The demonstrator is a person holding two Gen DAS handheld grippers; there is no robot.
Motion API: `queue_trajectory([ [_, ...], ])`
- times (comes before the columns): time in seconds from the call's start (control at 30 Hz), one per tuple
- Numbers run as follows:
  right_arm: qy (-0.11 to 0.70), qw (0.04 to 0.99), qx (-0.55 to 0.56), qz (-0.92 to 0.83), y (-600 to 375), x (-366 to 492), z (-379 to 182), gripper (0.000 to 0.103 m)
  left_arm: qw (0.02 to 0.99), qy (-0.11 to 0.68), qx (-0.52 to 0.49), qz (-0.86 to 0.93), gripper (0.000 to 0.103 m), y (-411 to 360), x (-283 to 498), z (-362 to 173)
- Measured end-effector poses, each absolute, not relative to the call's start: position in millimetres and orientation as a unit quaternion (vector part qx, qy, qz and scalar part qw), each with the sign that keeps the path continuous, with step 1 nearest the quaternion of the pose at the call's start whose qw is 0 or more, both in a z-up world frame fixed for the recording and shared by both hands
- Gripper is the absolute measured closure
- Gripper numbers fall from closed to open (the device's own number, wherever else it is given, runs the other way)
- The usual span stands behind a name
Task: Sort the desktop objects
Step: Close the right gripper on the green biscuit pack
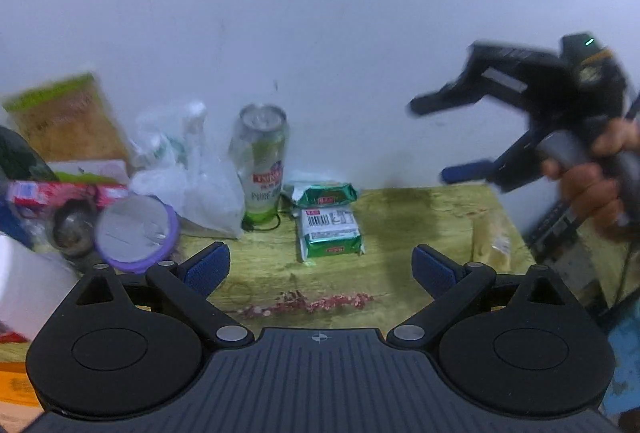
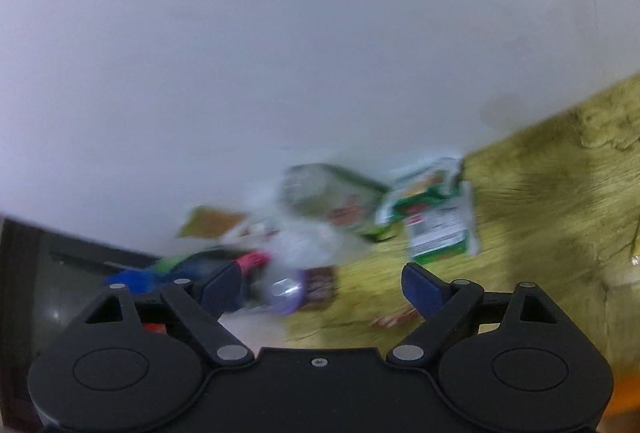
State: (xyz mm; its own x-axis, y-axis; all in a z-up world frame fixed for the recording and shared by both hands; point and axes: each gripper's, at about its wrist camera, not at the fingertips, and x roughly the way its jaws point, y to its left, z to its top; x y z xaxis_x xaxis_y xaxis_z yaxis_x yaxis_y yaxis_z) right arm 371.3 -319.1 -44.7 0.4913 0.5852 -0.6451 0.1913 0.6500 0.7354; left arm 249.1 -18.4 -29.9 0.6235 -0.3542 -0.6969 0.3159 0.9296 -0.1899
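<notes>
My left gripper [image 1: 320, 267] is open and holds nothing, hovering over the yellow-green tabletop [image 1: 420, 217]. Beyond it lie two green snack packets [image 1: 330, 233], one behind the other, next to an upright green drink can [image 1: 262, 169]. The right gripper [image 1: 444, 137], held by a hand [image 1: 592, 185], hangs open in the air at the right, above the table's far right corner. The right wrist view is blurred: the right gripper [image 2: 322, 283] is open with nothing between its fingers, and the packets [image 2: 436, 229] and can [image 2: 328, 197] lie ahead.
Clutter fills the left: a crumpled plastic bag [image 1: 192, 185], a purple-rimmed round lid [image 1: 136, 233], a red box [image 1: 68, 193], a brown packet [image 1: 68, 117] and a white roll [image 1: 28, 285]. A pale packet [image 1: 492, 237] lies near the table's right edge. A white wall stands behind.
</notes>
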Motion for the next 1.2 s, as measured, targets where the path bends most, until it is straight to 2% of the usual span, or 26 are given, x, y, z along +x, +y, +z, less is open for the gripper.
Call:
queue_trajectory([
  [0.13, 0.502, 0.760, 0.400, 0.104, -324.8, 407.8, -103.6, 0.018, 0.892, 0.417, -0.035, -0.172, 0.005, -28.6, 269.8, -64.4],
  [0.3, 0.510, 0.753, 0.403, 0.101, -321.3, 438.3, -151.6, 0.029, 0.881, 0.439, -0.044, -0.169, 0.005, -39.0, 276.0, -94.6],
  [0.37, 0.515, 0.749, 0.404, 0.104, -318.1, 450.5, -165.0, 0.030, 0.878, 0.446, -0.041, -0.170, 0.005, -43.0, 275.4, -102.8],
  [0.57, 0.534, 0.722, 0.430, 0.099, -312.0, 469.2, -194.9, 0.030, 0.874, 0.454, -0.047, -0.169, 0.005, -44.2, 271.0, -112.6],
  [0.63, 0.537, 0.714, 0.437, 0.101, -311.4, 470.7, -199.9, 0.034, 0.874, 0.453, -0.052, -0.166, 0.005, -42.0, 270.7, -111.9],
  [0.7, 0.537, 0.707, 0.448, 0.104, -312.1, 470.2, -203.3, 0.043, 0.875, 0.451, -0.055, -0.165, 0.005, -39.7, 270.8, -110.7],
  [0.83, 0.534, 0.695, 0.471, 0.100, -311.7, 466.8, -213.0, 0.043, 0.875, 0.454, -0.061, -0.159, 0.005, -36.5, 271.6, -112.0],
  [0.9, 0.532, 0.686, 0.488, 0.092, -310.9, 464.9, -220.8, 0.049, 0.873, 0.457, -0.063, -0.157, 0.005, -35.2, 271.2, -113.6],
  [1.03, 0.516, 0.670, 0.527, 0.085, -310.2, 459.0, -231.5, 0.049, 0.872, 0.460, -0.062, -0.153, 0.005, -33.8, 268.3, -115.8],
  [1.07, 0.513, 0.670, 0.531, 0.082, -309.7, 457.2, -232.6, 0.051, 0.872, 0.461, -0.063, -0.152, 0.005, -33.2, 267.5, -116.1],
  [1.1, 0.511, 0.669, 0.534, 0.079, -309.3, 455.2, -233.6, 0.059, 0.872, 0.462, -0.063, -0.151, 0.005, -32.7, 266.6, -116.2],
  [1.17, 0.512, 0.666, 0.537, 0.070, -309.5, 450.6, -236.3, 0.068, 0.872, 0.461, -0.065, -0.149, 0.005, -32.3, 265.0, -114.9],
  [1.2, 0.511, 0.663, 0.543, 0.070, -310.2, 447.7, -238.3, 0.069, 0.873, 0.460, -0.065, -0.150, 0.005, -32.1, 264.2, -114.0],
])
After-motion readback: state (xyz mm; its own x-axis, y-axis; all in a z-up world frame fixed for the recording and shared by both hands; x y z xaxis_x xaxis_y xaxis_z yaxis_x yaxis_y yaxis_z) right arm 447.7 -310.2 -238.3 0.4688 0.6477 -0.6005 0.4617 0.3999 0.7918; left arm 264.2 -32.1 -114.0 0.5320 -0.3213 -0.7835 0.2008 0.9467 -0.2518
